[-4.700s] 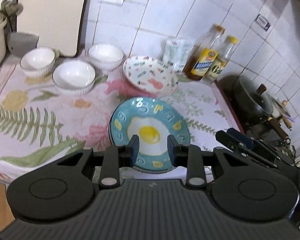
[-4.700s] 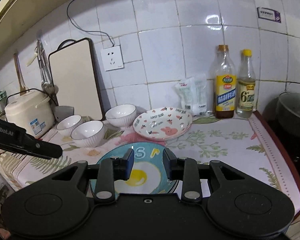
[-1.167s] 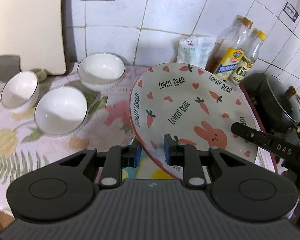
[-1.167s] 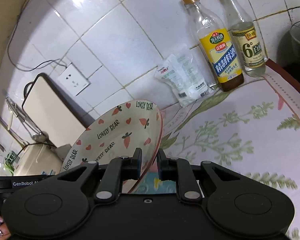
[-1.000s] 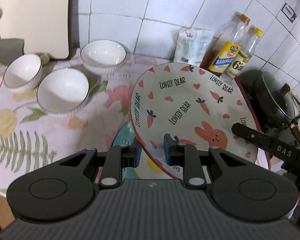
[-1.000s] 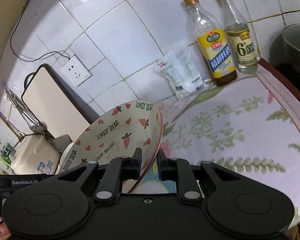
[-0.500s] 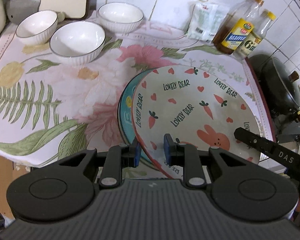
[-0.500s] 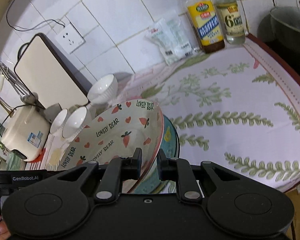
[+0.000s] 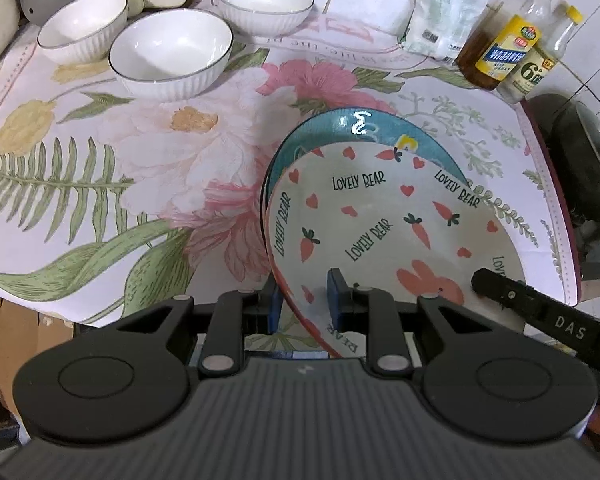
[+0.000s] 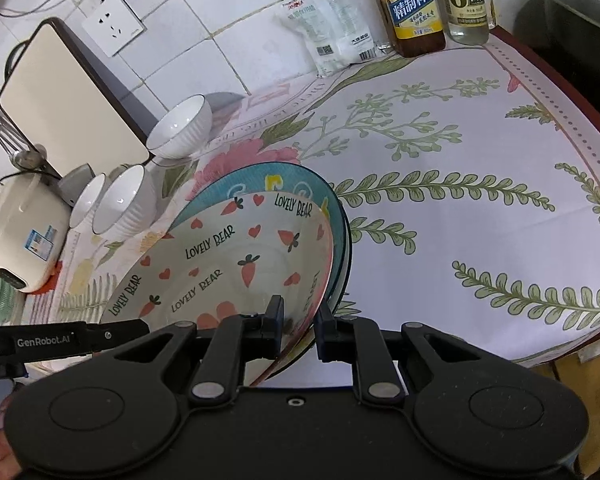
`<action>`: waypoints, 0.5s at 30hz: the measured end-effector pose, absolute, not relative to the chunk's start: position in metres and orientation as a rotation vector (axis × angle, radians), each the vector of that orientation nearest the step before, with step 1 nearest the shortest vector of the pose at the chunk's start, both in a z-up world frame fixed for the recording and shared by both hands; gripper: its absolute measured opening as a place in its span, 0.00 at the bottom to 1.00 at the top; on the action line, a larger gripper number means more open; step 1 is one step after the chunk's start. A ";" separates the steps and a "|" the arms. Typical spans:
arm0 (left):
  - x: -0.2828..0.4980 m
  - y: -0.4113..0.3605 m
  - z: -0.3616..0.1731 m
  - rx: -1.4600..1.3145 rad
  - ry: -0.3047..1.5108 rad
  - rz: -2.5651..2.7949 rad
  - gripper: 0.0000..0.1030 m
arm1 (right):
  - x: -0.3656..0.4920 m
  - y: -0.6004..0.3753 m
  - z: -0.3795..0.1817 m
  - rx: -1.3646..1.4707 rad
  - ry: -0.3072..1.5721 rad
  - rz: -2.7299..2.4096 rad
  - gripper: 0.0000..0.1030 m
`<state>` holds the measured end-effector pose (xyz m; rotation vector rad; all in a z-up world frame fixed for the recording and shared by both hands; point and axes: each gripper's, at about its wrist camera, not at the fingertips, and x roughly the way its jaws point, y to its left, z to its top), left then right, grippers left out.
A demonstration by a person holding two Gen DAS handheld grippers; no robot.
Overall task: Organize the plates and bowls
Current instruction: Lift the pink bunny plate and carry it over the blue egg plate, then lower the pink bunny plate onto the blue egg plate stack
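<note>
Left wrist view looks down on a counter under a floral cloth (image 9: 148, 184), which fills most of the frame up to a tiled wall. Largest of the dishes, the bunny plate (image 9: 380, 232), printed with carrots, hearts and "LOVELY BEAR", sits over the blue plate (image 9: 364, 128) near the counter's front edge, tilted, its near side raised; whether its far rim touches the blue plate I cannot tell. The left gripper (image 9: 302, 300) is clamped on the bunny plate's near-left rim, one finger under and one over. From the right wrist view, the right gripper (image 10: 298, 322) pinches the same plate's opposite rim the same way. Three white bowls (image 9: 172, 52) stand apart at the back-left corner, near a cutting board (image 10: 68, 96) and a rice cooker (image 10: 20, 236). Two bottles (image 9: 504, 48) and a white packet (image 9: 440, 20) line the back-right edge, beside a dark pot (image 9: 580, 160) off the right edge. Bare cloth lies open on the left and between the plates and the bowls.
</note>
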<state>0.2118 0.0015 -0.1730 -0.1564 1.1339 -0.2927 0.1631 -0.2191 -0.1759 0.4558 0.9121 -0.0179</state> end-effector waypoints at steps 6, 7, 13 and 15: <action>0.216 0.001 -0.178 -0.170 1.159 -0.281 0.21 | 0.168 -0.212 -0.171 0.392 0.962 -0.048 0.20; 0.215 0.000 -0.177 -0.176 1.160 -0.277 0.21 | 0.169 -0.211 -0.170 0.380 0.963 -0.050 0.20; 0.220 -0.003 -0.179 -0.163 1.143 -0.282 0.21 | 0.172 -0.205 -0.174 0.326 0.931 -0.061 0.22; 0.221 -0.005 -0.178 -0.159 1.143 -0.287 0.21 | 0.174 -0.206 -0.175 0.323 0.924 -0.075 0.22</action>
